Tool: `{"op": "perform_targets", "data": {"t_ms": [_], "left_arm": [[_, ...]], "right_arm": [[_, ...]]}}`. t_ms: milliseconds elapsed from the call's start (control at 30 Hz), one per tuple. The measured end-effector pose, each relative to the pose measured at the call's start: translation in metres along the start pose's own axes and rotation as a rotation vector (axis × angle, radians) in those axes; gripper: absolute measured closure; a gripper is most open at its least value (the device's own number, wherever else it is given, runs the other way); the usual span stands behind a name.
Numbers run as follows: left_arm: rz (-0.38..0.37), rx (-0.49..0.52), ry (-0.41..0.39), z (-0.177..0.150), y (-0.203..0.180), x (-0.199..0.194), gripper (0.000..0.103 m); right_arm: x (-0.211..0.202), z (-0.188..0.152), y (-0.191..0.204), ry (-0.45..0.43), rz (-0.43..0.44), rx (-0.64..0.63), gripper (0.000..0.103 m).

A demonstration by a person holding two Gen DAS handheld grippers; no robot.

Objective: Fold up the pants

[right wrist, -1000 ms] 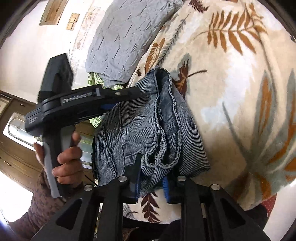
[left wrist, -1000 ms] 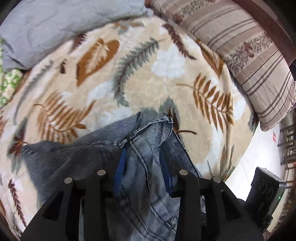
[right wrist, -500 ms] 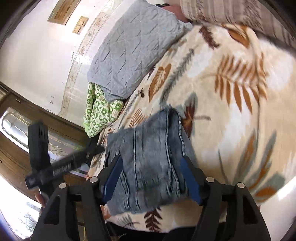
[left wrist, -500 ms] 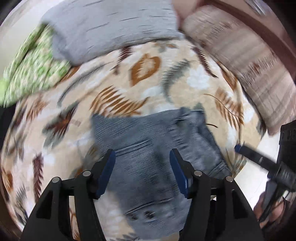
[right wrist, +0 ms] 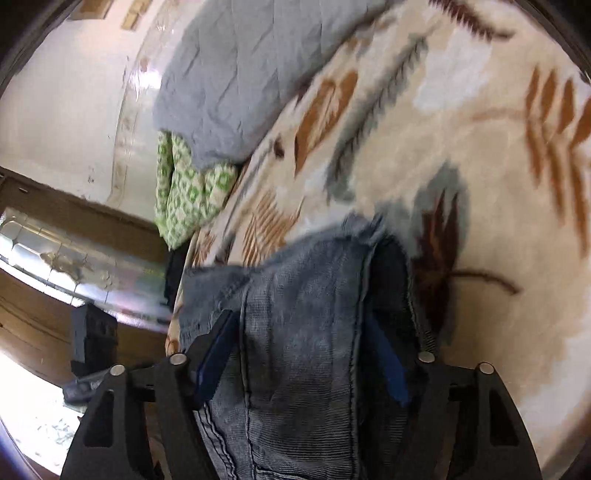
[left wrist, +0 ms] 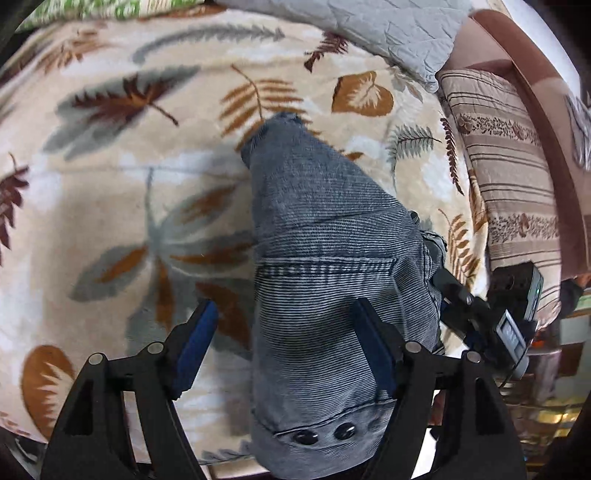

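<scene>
The grey-blue jeans (left wrist: 325,258) lie folded in a compact bundle on the leaf-patterned blanket (left wrist: 110,192), waistband buttons toward the near edge. My left gripper (left wrist: 284,339) hovers over them pointing steeply down. Its jaws are opening: one blue pad is over the blanket, the other over the denim, and neither presses on it. In the right wrist view the jeans (right wrist: 306,314) fill the lower middle, and my right gripper (right wrist: 301,358) stands open above them with its pads apart from the cloth. The right gripper (left wrist: 484,317) also shows beside the bundle in the left wrist view.
A grey quilted pillow (left wrist: 388,33) and a striped cushion (left wrist: 509,177) lie at the far side of the bed. A green patterned cloth (right wrist: 184,184) sits under the grey pillow (right wrist: 240,74). The bed's edge runs just below the jeans, with wooden furniture (right wrist: 44,325) beyond.
Both grippers, shut on folds of the jeans a second ago, have opened and let go. They have drawn back, the left one rolling, and the jeans now lie folded on the blanket.
</scene>
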State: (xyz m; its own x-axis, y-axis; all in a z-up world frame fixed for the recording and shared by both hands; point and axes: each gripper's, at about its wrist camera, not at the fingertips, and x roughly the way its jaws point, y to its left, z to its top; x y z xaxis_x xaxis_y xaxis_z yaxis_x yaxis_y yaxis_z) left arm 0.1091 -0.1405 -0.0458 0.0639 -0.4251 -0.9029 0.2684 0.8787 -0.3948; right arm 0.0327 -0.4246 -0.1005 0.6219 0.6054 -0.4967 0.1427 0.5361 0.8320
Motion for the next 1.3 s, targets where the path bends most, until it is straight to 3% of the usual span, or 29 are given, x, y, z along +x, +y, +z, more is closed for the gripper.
{"op": "perform_targets", "data": {"t_ms": [67, 133, 200, 233, 300, 367, 467, 500, 533, 600, 633, 667, 733, 800, 900, 1000, 1100, 1167, 1233, 1300], "left_arm": [[-0.046, -0.031, 0.007, -0.004, 0.007, 0.003, 0.023], [-0.093, -0.068, 0.015, -0.008, 0.014, 0.004, 0.022], [-0.113, -0.094, 0.021, -0.012, 0.013, 0.002, 0.023], [-0.102, -0.075, -0.004, -0.016, 0.008, -0.004, 0.023], [-0.027, -0.037, -0.055, -0.018, 0.000, -0.008, 0.022], [0.059, 0.018, -0.097, -0.019, -0.010, -0.003, 0.021], [0.132, 0.042, -0.084, -0.017, -0.012, 0.013, 0.020], [0.141, 0.036, -0.081, -0.017, -0.009, 0.014, 0.020], [0.132, 0.024, -0.078, -0.017, -0.005, 0.012, 0.020], [0.090, -0.008, -0.067, -0.016, 0.004, 0.007, 0.021], [0.082, -0.019, -0.059, -0.015, 0.008, 0.006, 0.021], [0.074, -0.033, -0.055, -0.015, 0.012, 0.005, 0.021], [0.068, -0.051, -0.051, -0.016, 0.015, 0.005, 0.021], [0.051, -0.049, -0.052, -0.021, 0.015, 0.005, 0.019], [0.088, -0.033, -0.062, -0.022, 0.008, 0.011, 0.014], [0.124, -0.006, -0.085, -0.025, 0.007, 0.005, 0.014], [0.114, -0.002, -0.088, -0.027, 0.011, -0.008, 0.014], [0.062, 0.005, -0.096, -0.030, 0.014, -0.018, 0.014], [0.021, 0.015, -0.095, -0.032, 0.014, -0.021, 0.014], [0.006, 0.030, -0.083, -0.030, 0.013, -0.019, 0.014]], "right_arm": [[-0.006, -0.003, -0.006, 0.016, 0.062, 0.020, 0.035], [-0.012, -0.007, -0.017, 0.030, 0.092, 0.079, 0.062], [-0.019, -0.008, -0.007, 0.040, 0.099, 0.054, 0.081], [-0.025, -0.009, 0.006, 0.032, 0.084, 0.001, 0.083], [-0.040, -0.012, 0.035, -0.014, 0.026, -0.129, 0.084], [-0.037, -0.015, 0.050, -0.036, -0.124, -0.256, 0.084], [-0.008, -0.022, 0.045, 0.022, -0.308, -0.349, 0.082], [-0.004, -0.024, 0.043, 0.037, -0.325, -0.355, 0.075], [-0.006, -0.023, 0.040, 0.047, -0.286, -0.311, 0.071], [-0.023, -0.019, 0.023, 0.079, -0.073, -0.153, 0.067], [-0.027, -0.019, 0.019, 0.087, -0.052, -0.130, 0.067], [-0.036, -0.023, 0.016, 0.076, -0.086, -0.140, 0.069], [-0.047, -0.034, 0.015, 0.068, -0.123, -0.155, 0.096], [-0.059, -0.046, 0.022, 0.040, -0.154, -0.200, 0.096], [-0.051, -0.056, 0.020, 0.056, -0.287, -0.256, 0.096], [-0.056, -0.054, 0.013, 0.020, -0.334, -0.241, 0.099], [-0.080, -0.045, 0.025, -0.068, -0.252, -0.237, 0.089], [-0.094, -0.035, 0.024, -0.116, -0.193, -0.203, 0.083], [-0.093, -0.025, 0.014, -0.093, -0.169, -0.159, 0.042], [-0.084, -0.020, 0.004, -0.058, -0.150, -0.128, 0.037]]}}
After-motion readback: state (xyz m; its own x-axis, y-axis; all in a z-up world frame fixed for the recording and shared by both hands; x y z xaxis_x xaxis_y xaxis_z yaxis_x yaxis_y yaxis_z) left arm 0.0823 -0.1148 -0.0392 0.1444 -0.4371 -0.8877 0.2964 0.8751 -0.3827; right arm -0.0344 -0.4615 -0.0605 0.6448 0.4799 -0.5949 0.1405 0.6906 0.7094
